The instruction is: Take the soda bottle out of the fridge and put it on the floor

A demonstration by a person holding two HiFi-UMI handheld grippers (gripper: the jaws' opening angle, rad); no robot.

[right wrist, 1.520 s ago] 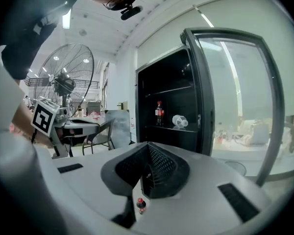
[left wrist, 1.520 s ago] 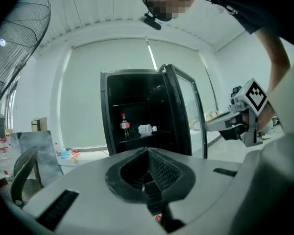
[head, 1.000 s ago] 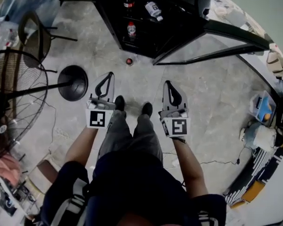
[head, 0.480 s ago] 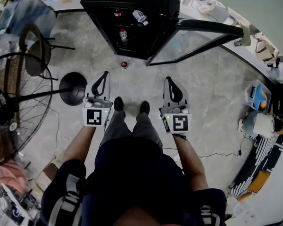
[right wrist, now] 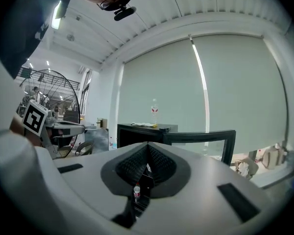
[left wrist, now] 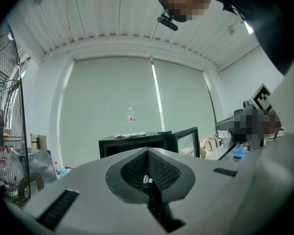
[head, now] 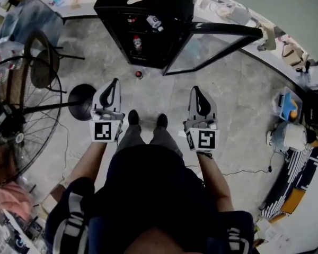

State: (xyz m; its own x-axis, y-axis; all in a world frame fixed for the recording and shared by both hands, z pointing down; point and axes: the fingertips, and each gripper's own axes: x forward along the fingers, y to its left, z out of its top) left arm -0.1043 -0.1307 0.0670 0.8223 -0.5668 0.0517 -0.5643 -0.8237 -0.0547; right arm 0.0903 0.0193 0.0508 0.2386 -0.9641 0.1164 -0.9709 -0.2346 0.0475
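The black fridge (head: pixel 148 4) stands at the top of the head view, its glass door (head: pixel 212 49) swung open to the right. Inside, one bottle (head: pixel 154 21) lies on a shelf and a red-labelled bottle (head: pixel 137 43) stands lower down. What looks like a small red-topped bottle (head: pixel 139 74) stands on the floor just in front of the fridge. My left gripper (head: pixel 115 81) and right gripper (head: pixel 195 89) are held level on either side of the person's legs, well short of the fridge. Both are shut and hold nothing. A clear bottle (right wrist: pixel 155 111) stands on the fridge top.
A large standing fan (head: pixel 21 115) with a round black base (head: pixel 84 100) fills the left. A chair (head: pixel 42 52) stands behind it. Boxes and clutter (head: pixel 289 136) line the right wall. A thin cable (head: pixel 238 173) runs across the floor. The person's shoes (head: pixel 133 116) lie between the grippers.
Both grippers have risen and the fridge now looks smaller and farther off. The small red-topped bottle stays on the floor. Both jaws remain shut.
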